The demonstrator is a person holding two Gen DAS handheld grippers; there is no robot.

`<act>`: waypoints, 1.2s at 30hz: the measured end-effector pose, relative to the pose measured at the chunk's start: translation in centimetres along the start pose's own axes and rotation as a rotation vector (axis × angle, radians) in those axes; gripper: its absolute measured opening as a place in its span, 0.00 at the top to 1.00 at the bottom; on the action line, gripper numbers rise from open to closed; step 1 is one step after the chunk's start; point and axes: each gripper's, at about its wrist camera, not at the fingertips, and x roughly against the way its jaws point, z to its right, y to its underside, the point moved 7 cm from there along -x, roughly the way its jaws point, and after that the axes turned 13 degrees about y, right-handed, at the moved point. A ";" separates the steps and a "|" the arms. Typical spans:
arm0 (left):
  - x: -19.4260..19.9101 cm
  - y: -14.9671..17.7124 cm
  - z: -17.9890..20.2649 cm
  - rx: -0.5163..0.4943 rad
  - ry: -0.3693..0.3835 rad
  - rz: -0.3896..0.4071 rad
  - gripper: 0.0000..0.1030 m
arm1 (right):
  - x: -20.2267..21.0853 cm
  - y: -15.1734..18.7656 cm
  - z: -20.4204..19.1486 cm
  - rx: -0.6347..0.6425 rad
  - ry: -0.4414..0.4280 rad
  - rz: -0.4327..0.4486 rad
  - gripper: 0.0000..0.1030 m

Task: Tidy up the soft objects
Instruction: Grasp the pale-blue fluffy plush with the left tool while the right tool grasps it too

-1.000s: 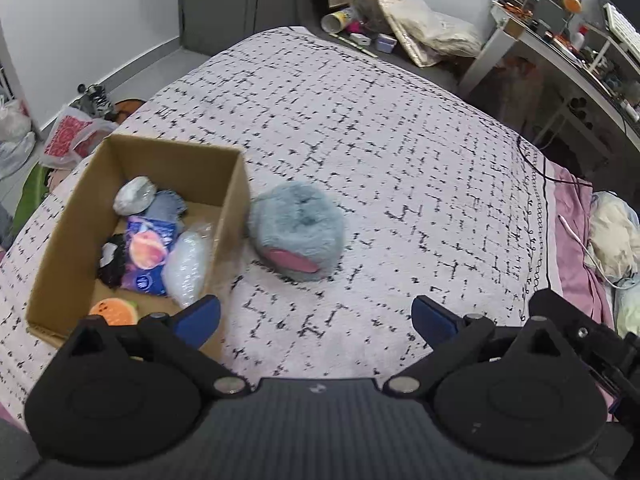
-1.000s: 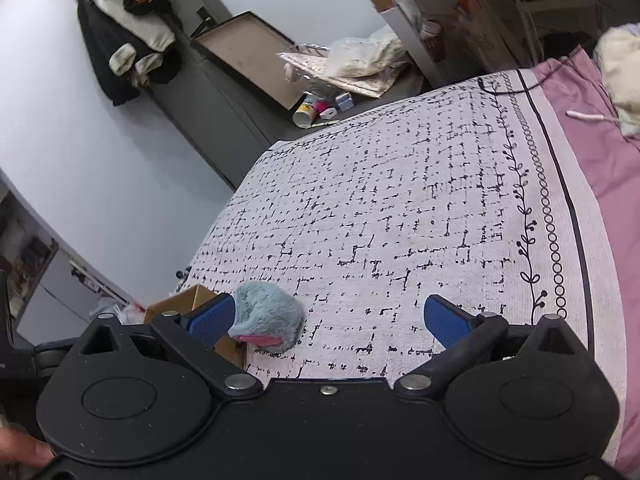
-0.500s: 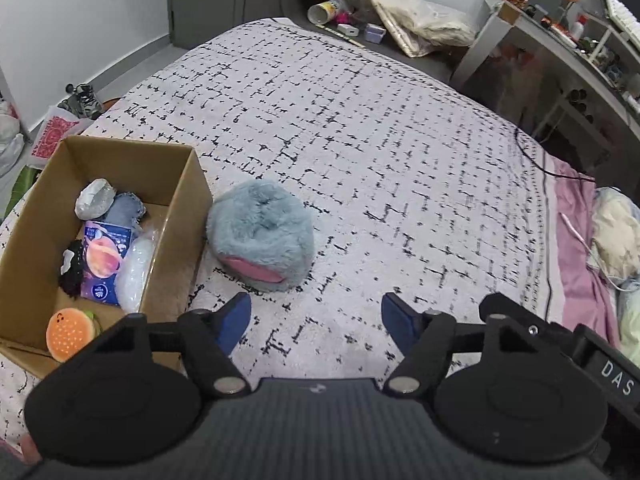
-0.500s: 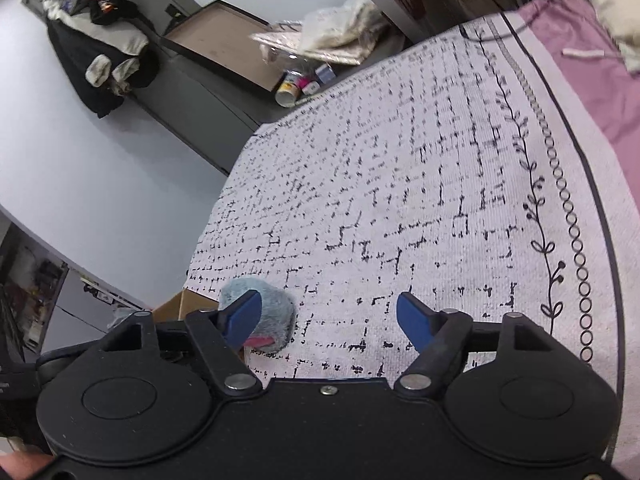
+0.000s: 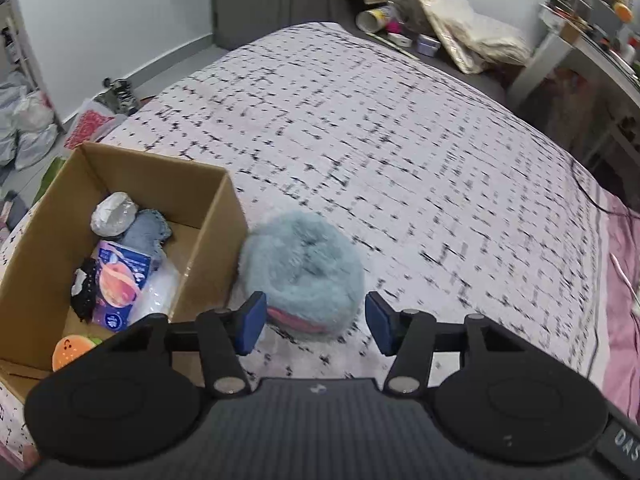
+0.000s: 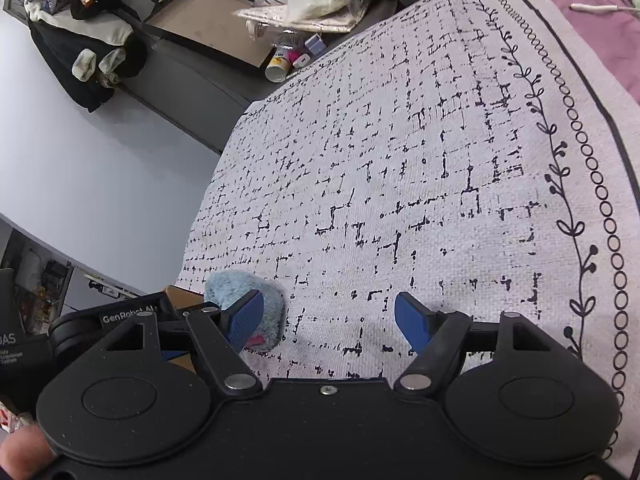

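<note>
1. Fluff fills the left wrist view: the blue-grey plush ball point(image 5: 302, 276), with a pink patch low on its near side, lies on the bed point(image 5: 400, 152) at the centre, touching the right wall of the cardboard box point(image 5: 208, 240) at 9 o'clock.
2. My left hand-held gripper point(image 5: 314, 322) sits at 6 o'clock with the ball between its blue pads point(image 5: 251, 322); its jaws have just been closing, but both pads appear just clear of the fur, so it is released.
3. The box holds a crumpled grey wad point(image 5: 112, 214), a denim piece point(image 5: 146, 230), a purple packet point(image 5: 120, 284) and an orange burger toy point(image 5: 72, 350) at its near corner.
4. In the right wrist view, my right hand-held gripper point(image 6: 330, 320) is at 6 o'clock, parted over bare patterned bedspread, grasping nothing.
5. There the plush ball point(image 6: 244, 292) shows at 8 o'clock, partly behind my left pad, with the box corner point(image 6: 180, 296) just beside it.
6. A fingertip point(image 6: 22, 452) shows at the 7 o'clock corner.
</note>
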 end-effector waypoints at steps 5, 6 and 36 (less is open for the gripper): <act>-0.6 -0.2 -1.1 0.092 -0.013 0.015 0.55 | -0.7 0.0 0.4 -0.007 0.006 -0.019 0.31; -0.5 -0.2 -1.5 0.121 -0.026 0.024 0.55 | -0.8 0.0 0.5 -0.009 0.007 -0.022 0.31; -1.8 1.2 -2.8 0.282 -0.045 0.064 0.85 | -0.7 0.0 0.5 -0.013 0.005 -0.014 0.31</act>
